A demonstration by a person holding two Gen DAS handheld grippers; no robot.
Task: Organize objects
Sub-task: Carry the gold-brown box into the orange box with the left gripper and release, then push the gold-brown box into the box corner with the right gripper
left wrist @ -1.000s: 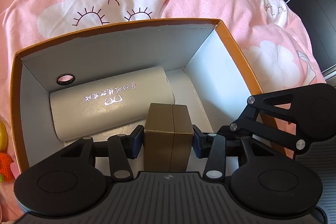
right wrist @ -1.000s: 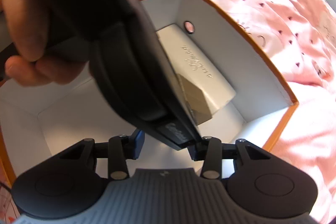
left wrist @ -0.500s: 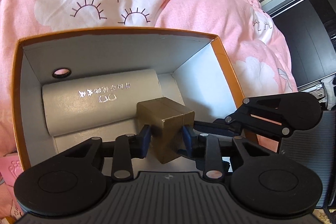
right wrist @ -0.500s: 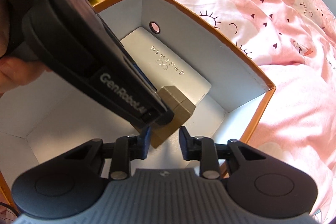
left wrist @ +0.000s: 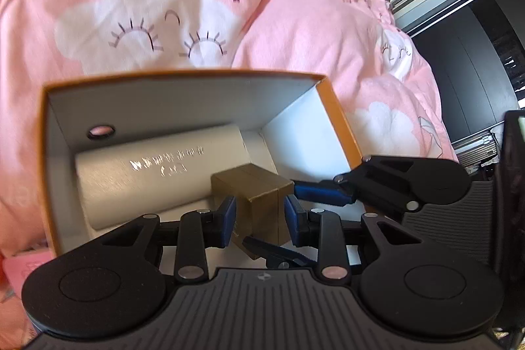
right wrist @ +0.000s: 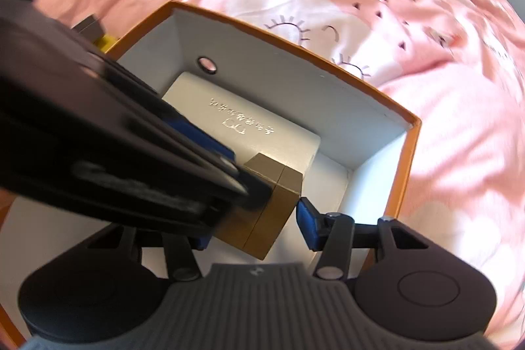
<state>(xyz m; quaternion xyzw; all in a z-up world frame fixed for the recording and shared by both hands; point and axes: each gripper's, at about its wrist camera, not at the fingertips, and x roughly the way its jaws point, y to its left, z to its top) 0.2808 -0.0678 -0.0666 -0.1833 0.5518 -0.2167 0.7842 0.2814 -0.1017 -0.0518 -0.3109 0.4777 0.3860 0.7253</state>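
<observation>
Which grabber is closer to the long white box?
Left. The left gripper holds the small gold box right beside the long white box. The right gripper is farther back, on the gold box's other side, jaws open.

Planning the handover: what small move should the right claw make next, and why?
Probably close the right claw on the brown box: its open jaws straddle the box, which the left claw holds inside the orange carton.
</observation>
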